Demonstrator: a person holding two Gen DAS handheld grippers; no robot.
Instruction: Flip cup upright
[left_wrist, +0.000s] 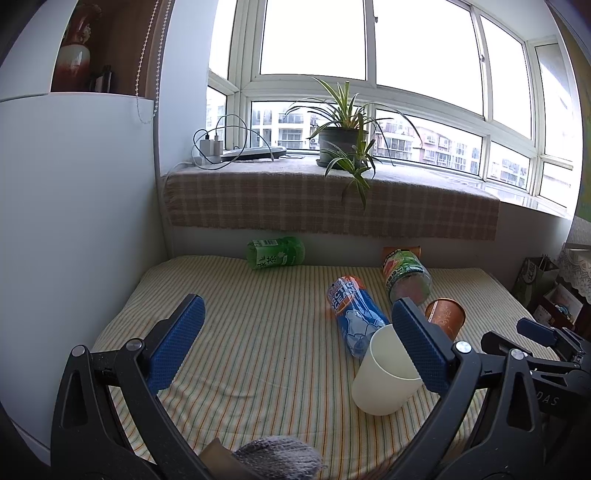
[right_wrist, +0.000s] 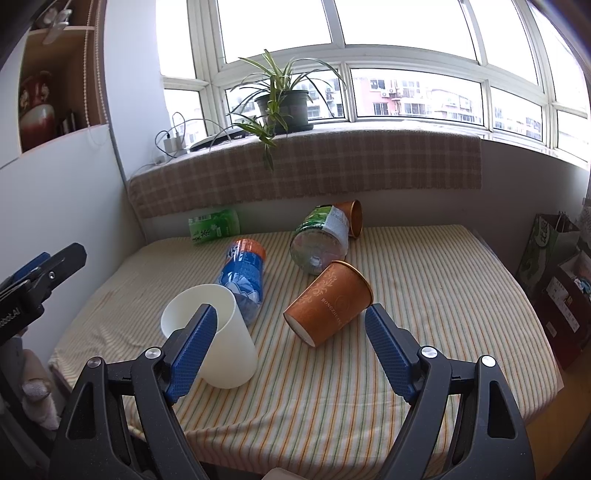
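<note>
Both tongs wide open, holding nothing. Left gripper (left_wrist: 295, 325) hovers over the striped mat (left_wrist: 258, 354); right gripper (right_wrist: 291, 325) sits low over the mat's near half. White cup (right_wrist: 212, 332) stands mouth-up, tilted slightly, partly behind the right gripper's left finger (right_wrist: 195, 347). Orange paper cup (right_wrist: 328, 302) lies on its side between the right fingers' tips, base toward camera, not touched. Blue bottle (right_wrist: 243, 273), clear jar (right_wrist: 319, 240) and green bottle (right_wrist: 214, 225) lie farther back.
</note>
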